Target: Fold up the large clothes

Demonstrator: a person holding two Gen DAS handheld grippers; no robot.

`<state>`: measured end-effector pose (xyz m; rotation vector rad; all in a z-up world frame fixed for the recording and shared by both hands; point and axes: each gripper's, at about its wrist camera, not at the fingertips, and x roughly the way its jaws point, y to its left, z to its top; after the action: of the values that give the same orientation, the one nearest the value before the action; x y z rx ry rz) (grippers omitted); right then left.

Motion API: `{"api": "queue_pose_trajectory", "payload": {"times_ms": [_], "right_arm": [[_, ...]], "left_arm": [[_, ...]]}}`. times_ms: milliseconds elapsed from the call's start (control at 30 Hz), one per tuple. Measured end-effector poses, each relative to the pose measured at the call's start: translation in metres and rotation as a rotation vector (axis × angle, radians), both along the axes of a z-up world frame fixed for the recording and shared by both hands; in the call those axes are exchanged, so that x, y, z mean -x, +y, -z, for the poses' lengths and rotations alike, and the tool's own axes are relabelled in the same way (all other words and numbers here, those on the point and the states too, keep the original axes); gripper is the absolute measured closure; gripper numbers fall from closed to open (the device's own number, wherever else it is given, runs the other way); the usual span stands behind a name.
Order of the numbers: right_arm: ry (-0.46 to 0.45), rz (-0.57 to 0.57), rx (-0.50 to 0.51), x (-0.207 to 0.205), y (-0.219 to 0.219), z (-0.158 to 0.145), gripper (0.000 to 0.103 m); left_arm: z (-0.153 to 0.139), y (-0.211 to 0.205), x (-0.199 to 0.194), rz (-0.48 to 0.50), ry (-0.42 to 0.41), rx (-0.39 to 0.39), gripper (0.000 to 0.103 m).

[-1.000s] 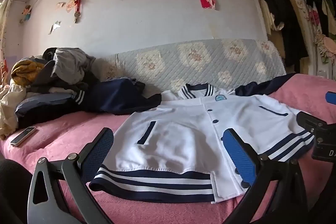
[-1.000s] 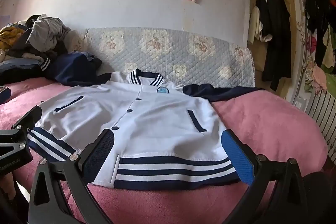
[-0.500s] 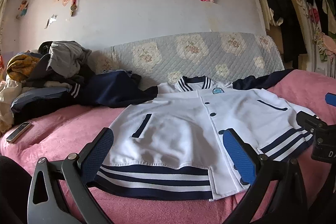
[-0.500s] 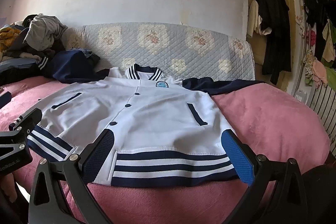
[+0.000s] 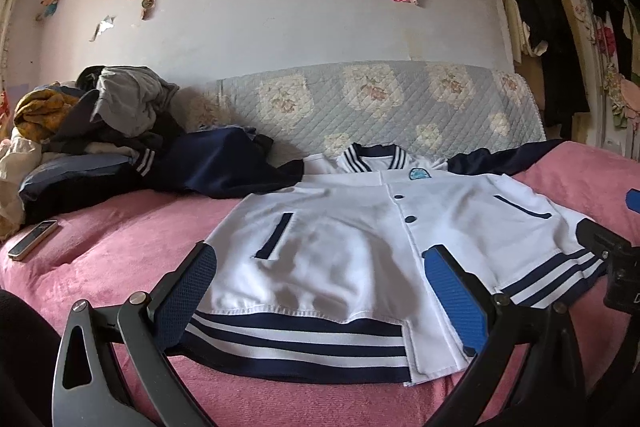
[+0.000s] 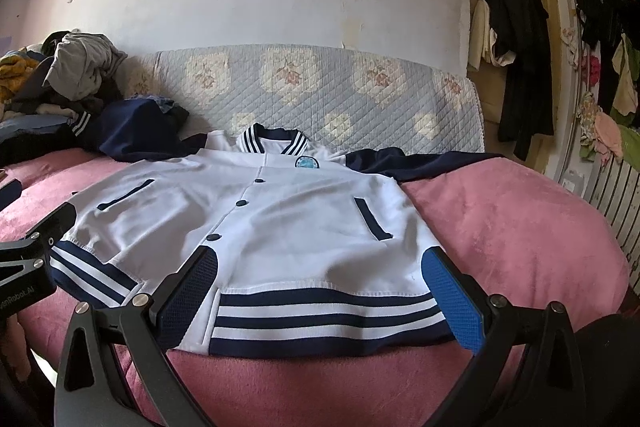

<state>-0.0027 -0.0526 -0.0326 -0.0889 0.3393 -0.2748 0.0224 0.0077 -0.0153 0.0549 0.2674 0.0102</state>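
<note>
A white jacket (image 5: 348,251) with navy sleeves, navy striped hem and collar lies flat, front up, on the pink bed; it also shows in the right wrist view (image 6: 280,223). My left gripper (image 5: 320,291) is open and empty, held just above the hem on the jacket's left half. My right gripper (image 6: 320,295) is open and empty above the hem on the right half. One navy sleeve (image 6: 420,161) stretches to the right; the other (image 5: 224,167) lies bunched at the left. Each gripper's body shows at the edge of the other's view.
A pile of clothes (image 5: 88,123) sits at the back left of the pink bed (image 6: 520,227). A phone (image 5: 32,239) lies near the left edge. A quilted floral cover (image 5: 380,107) lines the wall. Dark garments (image 6: 516,39) hang by the door at right.
Both grippers have moved forward and a little lower toward the jacket's hem. The jacket has not moved and both grippers stay open.
</note>
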Motion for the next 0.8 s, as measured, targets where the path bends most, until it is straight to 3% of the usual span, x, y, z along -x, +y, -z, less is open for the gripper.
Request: {"api": "queue_pose_trajectory", "payload": {"times_ms": [200, 400, 800], "right_arm": [[-0.012, -0.012, 0.008, 0.002, 0.003, 0.001, 0.0], [-0.003, -0.047, -0.01, 0.009, 0.005, 0.006, 0.0], [0.003, -0.021, -0.063, 0.01, -0.005, 0.006, 0.0]], "left_arm": [[0.0, -0.005, 0.004, 0.007, -0.006, -0.037, 0.0], [0.003, -0.005, 0.001, 0.031, 0.041, -0.012, 0.0], [0.001, -0.006, 0.004, 0.001, 0.007, -0.022, 0.0]]}}
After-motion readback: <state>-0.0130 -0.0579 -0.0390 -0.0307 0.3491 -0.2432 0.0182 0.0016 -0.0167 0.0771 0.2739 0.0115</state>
